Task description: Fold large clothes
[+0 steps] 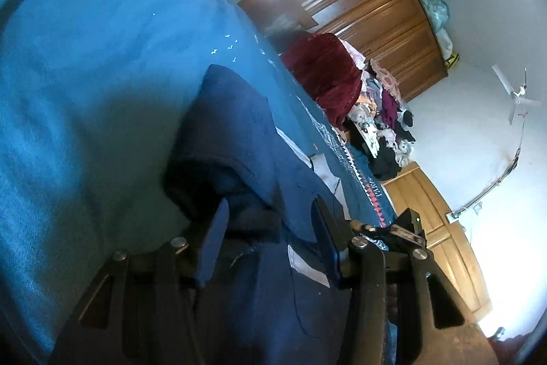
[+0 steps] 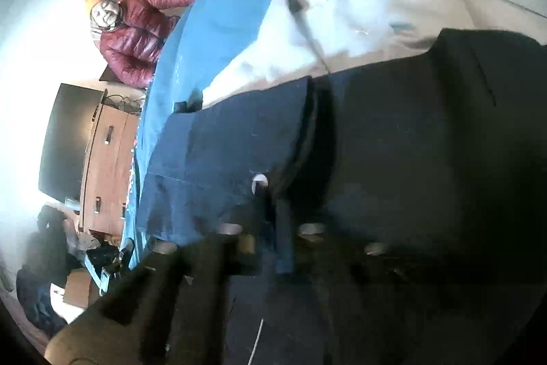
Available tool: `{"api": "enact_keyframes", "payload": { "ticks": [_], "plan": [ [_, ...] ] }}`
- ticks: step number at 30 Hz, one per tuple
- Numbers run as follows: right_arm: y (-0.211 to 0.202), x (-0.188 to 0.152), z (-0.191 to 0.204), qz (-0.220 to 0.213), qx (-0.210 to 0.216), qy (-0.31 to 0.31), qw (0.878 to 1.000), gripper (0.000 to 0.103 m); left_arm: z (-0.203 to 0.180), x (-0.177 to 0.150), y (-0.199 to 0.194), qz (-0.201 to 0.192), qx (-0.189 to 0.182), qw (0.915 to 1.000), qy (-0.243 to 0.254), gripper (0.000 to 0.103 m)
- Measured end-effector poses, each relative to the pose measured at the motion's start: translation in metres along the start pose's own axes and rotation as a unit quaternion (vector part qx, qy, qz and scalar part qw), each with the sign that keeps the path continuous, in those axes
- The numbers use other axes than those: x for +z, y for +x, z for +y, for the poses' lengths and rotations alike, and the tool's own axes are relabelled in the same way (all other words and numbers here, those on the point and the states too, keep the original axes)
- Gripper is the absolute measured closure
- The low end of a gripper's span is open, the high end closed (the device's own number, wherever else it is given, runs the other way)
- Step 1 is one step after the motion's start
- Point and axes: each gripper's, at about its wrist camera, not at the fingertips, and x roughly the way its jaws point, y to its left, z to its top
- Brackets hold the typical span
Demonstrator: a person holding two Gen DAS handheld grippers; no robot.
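A large navy garment (image 1: 239, 125) with white panels lies on a blue bedspread (image 1: 85, 74). In the left wrist view, my left gripper (image 1: 270, 228) has its jaws set fairly wide, and a thick dark fold of the garment fills the gap between them. In the blurred right wrist view, my right gripper (image 2: 270, 228) has its fingers close together, pinching an edge of the navy garment (image 2: 239, 142). The garment's white panel (image 2: 342, 23) spreads beyond over the bedspread (image 2: 218, 16).
A person in a red puffer jacket (image 2: 136, 33) stands at the far side of the bed. A maroon cloth (image 1: 324, 74) and a pile of mixed clothes (image 1: 376, 112) lie at the bed's edge. A wooden wardrobe (image 1: 369, 5) and a wooden cabinet (image 2: 106, 166) stand by the walls.
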Motion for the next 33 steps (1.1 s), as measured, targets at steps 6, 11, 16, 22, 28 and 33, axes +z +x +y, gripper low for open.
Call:
{"api": "enact_keyframes", "payload": {
  "ticks": [6, 11, 16, 22, 28, 33],
  "plan": [
    [-0.091, -0.018, 0.008, -0.102, 0.030, -0.019, 0.994, 0.101, -0.002, 0.002, -0.006, -0.014, -0.012, 0.9998, -0.003, 0.049],
    [-0.155, -0.035, -0.026, -0.156, -0.005, -0.005, 0.988, 0.101, 0.000, 0.001, -0.013, -0.030, -0.026, 0.9992, -0.005, 0.045],
    [-0.173, -0.046, -0.067, -0.169, -0.023, 0.037, 0.985, 0.101, 0.001, -0.001, -0.009, -0.023, -0.018, 0.9996, -0.006, 0.044],
    [-0.177, -0.057, -0.105, -0.165, -0.049, 0.055, 0.983, 0.101, -0.002, 0.000, 0.000, -0.008, -0.001, 1.0000, -0.003, 0.044],
    [-0.176, -0.061, -0.132, -0.169, -0.074, 0.068, 0.980, 0.101, -0.005, 0.001, 0.003, 0.000, 0.020, 0.9998, 0.004, 0.044],
    [-0.190, -0.063, -0.136, -0.185, -0.068, 0.066, 0.978, 0.101, -0.014, 0.004, 0.007, 0.014, 0.048, 0.9986, 0.016, 0.044]
  ]
}}
